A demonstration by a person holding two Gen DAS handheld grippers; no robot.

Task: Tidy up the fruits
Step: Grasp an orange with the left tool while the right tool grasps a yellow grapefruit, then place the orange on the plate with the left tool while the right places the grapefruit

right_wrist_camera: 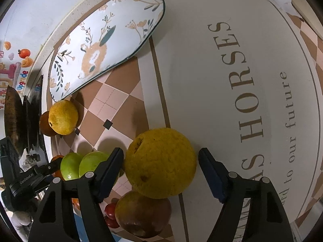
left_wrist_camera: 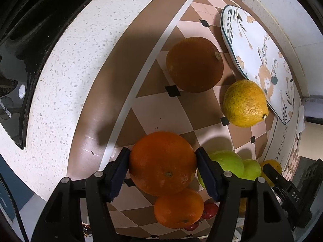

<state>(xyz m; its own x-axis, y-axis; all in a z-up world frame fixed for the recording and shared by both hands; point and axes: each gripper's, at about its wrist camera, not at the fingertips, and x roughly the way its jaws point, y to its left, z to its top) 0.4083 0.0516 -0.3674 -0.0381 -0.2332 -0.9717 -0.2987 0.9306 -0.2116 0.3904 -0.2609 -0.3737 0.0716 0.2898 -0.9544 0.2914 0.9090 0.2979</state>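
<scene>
A large orange [left_wrist_camera: 162,163] sits on the checkered mat [left_wrist_camera: 161,109] with my left gripper [left_wrist_camera: 163,150] shut on it, both dark pads against its sides. A big rough yellow citrus [right_wrist_camera: 160,163] lies between the fingers of my right gripper [right_wrist_camera: 160,151]. The left pad is at its skin and a narrow gap shows at the right pad, so that gripper is open. The flower-printed oval plate [left_wrist_camera: 256,56] [right_wrist_camera: 107,46] lies at the mat's far side. A lemon [left_wrist_camera: 245,103] [right_wrist_camera: 63,117] rests against the plate's rim.
A darker orange [left_wrist_camera: 194,64] lies beyond the held one, and a smaller orange [left_wrist_camera: 178,209] and red small fruits [left_wrist_camera: 210,210] lie under my wrist. Two green fruits [right_wrist_camera: 80,165] lie between the grippers. A reddish-brown fruit [right_wrist_camera: 143,213] is close below the citrus. A black stovetop [left_wrist_camera: 16,92] borders the speckled counter.
</scene>
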